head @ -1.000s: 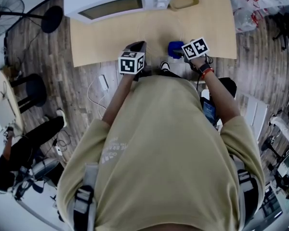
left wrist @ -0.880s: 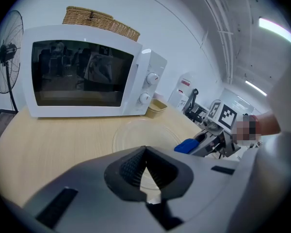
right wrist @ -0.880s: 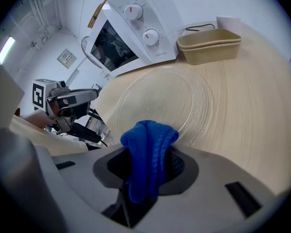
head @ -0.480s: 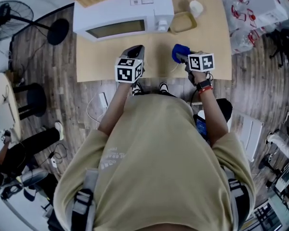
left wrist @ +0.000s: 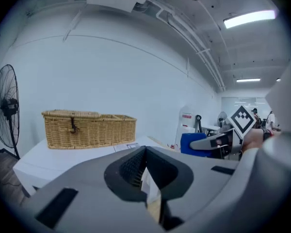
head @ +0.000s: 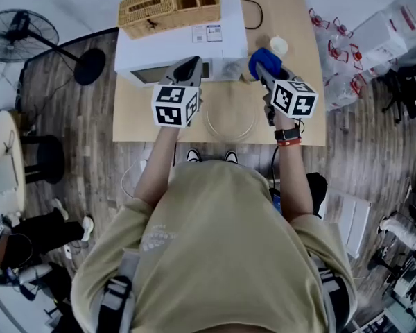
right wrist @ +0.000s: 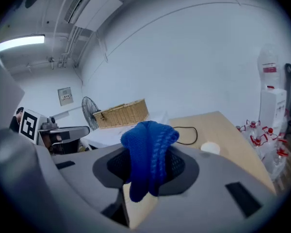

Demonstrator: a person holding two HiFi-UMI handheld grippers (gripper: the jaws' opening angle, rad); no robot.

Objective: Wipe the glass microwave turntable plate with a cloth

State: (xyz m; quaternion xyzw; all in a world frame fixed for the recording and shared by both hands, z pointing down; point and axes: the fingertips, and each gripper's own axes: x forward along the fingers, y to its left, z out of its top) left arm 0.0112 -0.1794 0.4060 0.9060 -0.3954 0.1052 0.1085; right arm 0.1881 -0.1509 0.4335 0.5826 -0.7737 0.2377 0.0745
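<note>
The right gripper (head: 262, 73) pinches the blue cloth (right wrist: 148, 154) tight, the left gripper (head: 188, 68) is squeezed closed on nothing, and the glass plate (head: 230, 122) lies on the table (head: 132, 116).

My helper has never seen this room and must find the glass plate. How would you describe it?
On the light wooden table, look in front of the white microwave topped by a wicker basket. The round glass plate lies flat near the table's front edge, the only see-through disc there.
</note>
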